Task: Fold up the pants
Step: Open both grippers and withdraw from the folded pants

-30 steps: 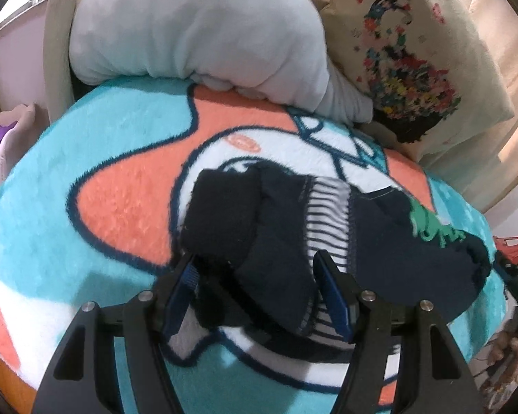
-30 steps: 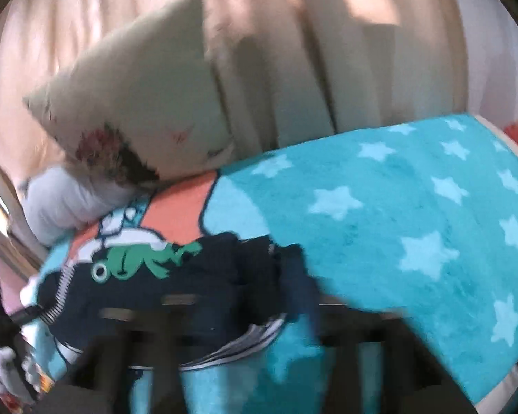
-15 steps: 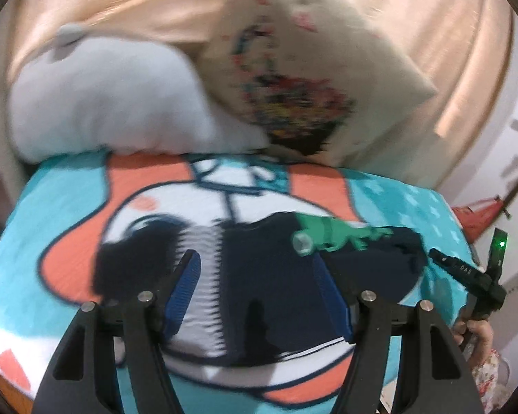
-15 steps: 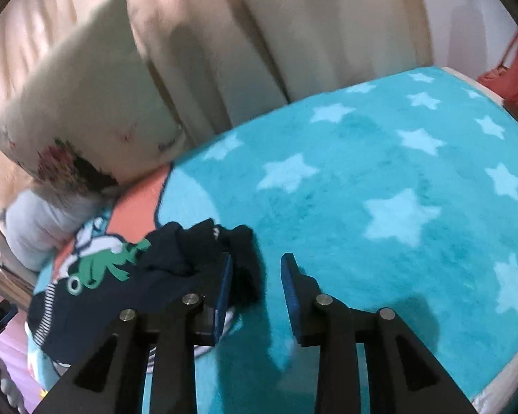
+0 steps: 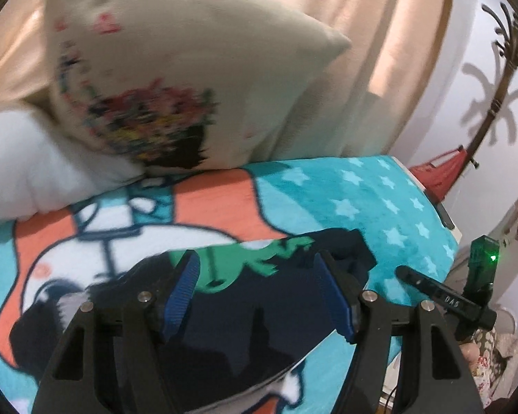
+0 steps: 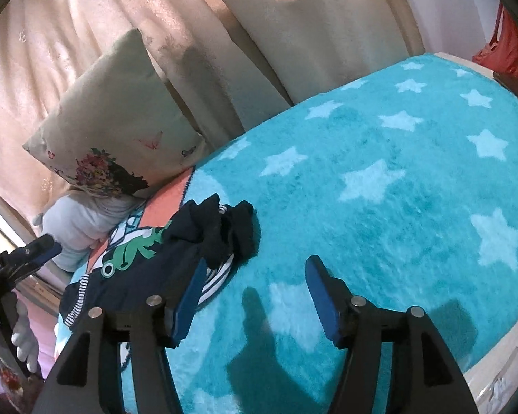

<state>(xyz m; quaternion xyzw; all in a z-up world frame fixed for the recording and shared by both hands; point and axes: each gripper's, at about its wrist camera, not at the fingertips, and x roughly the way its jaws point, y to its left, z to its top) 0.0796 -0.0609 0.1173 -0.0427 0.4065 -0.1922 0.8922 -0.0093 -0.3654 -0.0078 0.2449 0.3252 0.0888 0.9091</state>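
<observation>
The dark navy pants [image 5: 245,314] with a green dinosaur print [image 5: 248,258] and a striped waistband lie bunched on the teal blanket; they also show in the right wrist view [image 6: 155,258]. My left gripper [image 5: 255,296] is open and empty, hovering just above the pants. My right gripper [image 6: 255,296] is open and empty over bare blanket, just right of the crumpled leg ends [image 6: 224,227]. The right gripper's tip [image 5: 431,289] shows at the right of the left wrist view, and the left gripper's tip [image 6: 27,252] shows at the left of the right wrist view.
A teal star blanket [image 6: 397,179] with an orange and white cartoon covers the bed. A floral cushion [image 5: 176,79] and a white pillow [image 5: 24,179] lean at the back against beige curtains [image 6: 224,34]. The bed's edge [image 5: 442,207] is at right.
Both grippers let go of the pants and drew back. The left view swung right along the pants; the right gripper opened wider and moved off to the right of the leg ends.
</observation>
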